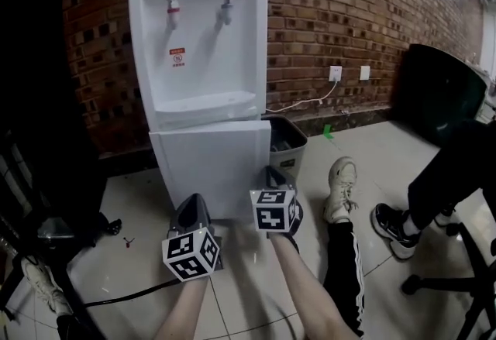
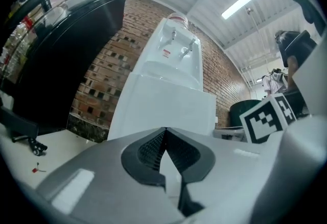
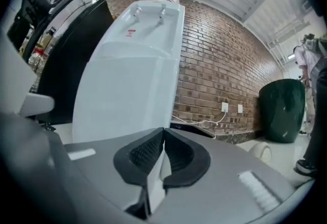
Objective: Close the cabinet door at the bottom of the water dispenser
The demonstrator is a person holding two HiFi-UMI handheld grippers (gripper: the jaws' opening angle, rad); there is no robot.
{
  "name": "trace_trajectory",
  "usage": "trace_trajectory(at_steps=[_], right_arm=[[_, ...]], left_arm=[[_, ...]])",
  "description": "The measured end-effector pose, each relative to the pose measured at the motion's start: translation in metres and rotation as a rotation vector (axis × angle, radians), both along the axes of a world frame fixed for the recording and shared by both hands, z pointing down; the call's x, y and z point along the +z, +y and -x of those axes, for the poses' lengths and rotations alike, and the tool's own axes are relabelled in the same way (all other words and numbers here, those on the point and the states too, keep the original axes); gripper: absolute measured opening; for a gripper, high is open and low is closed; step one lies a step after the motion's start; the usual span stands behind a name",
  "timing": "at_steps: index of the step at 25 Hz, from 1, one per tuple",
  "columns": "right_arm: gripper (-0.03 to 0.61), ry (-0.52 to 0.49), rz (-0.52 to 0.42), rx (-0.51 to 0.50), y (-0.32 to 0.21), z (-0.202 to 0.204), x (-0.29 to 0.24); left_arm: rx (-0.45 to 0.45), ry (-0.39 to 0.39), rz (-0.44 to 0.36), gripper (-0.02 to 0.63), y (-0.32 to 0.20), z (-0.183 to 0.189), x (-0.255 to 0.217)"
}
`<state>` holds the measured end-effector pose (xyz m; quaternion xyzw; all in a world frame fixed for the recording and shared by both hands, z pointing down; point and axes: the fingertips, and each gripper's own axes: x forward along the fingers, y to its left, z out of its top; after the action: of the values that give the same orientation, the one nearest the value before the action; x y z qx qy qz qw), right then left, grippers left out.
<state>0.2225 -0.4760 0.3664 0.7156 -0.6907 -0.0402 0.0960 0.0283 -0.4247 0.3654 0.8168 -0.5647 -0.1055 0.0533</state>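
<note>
Left gripper (image 1: pixel 193 205), right gripper (image 1: pixel 276 176) closed; cabinet door (image 1: pixel 211 168) upright, faces camera.

head above, gripper views low, dispenser (image 1: pixel 203 60) shared

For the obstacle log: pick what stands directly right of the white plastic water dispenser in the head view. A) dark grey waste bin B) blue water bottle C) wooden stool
A: a dark grey waste bin sits close beside the white plastic water dispenser there.
</note>
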Motion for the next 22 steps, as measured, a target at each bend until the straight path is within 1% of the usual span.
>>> trace_trajectory(at_steps=[5,8,10,12,15,17,18,20,22], right_arm=[[0.0,0.026,0.016,-0.057,-0.045,0.003,-0.007],[0.0,0.016,0.036,-0.076,-0.062,0.007,-0.006],[0.0,0.001,0.051,-0.077,-0.069,0.009,-0.003],[0.0,-0.017,0.04,-0.07,-0.07,0.007,-0.002],[0.0,-0.02,0.037,-0.083,-0.068,0.01,-0.001],[0.0,-0.013,0.054,-0.103,-0.05,0.016,-0.003],[0.0,-0.019,0.068,-0.12,-0.032,0.022,-0.003],[0.0,-0.03,0.084,-0.163,0.016,0.035,-0.004],[0.0,-0.029,0.047,-0.215,0.071,0.046,-0.014]], left_arm=[[-0.008,0.008,-0.018,0.017,-0.027,-0.002,-0.009],[-0.011,0.01,-0.033,0.017,-0.039,-0.003,-0.017],[-0.015,0.024,-0.03,0.017,-0.044,-0.006,-0.018],[-0.012,0.034,-0.021,0.017,-0.047,-0.011,-0.017],[0.002,0.023,-0.026,0.017,-0.044,-0.02,-0.021],[0.02,-0.004,-0.039,0.017,-0.033,-0.023,-0.027],[0.029,-0.029,-0.045,0.017,-0.024,-0.022,-0.031],[0.04,-0.076,-0.053,0.017,0.001,-0.015,-0.041],[0.038,-0.079,-0.063,0.018,0.033,-0.001,-0.055]])
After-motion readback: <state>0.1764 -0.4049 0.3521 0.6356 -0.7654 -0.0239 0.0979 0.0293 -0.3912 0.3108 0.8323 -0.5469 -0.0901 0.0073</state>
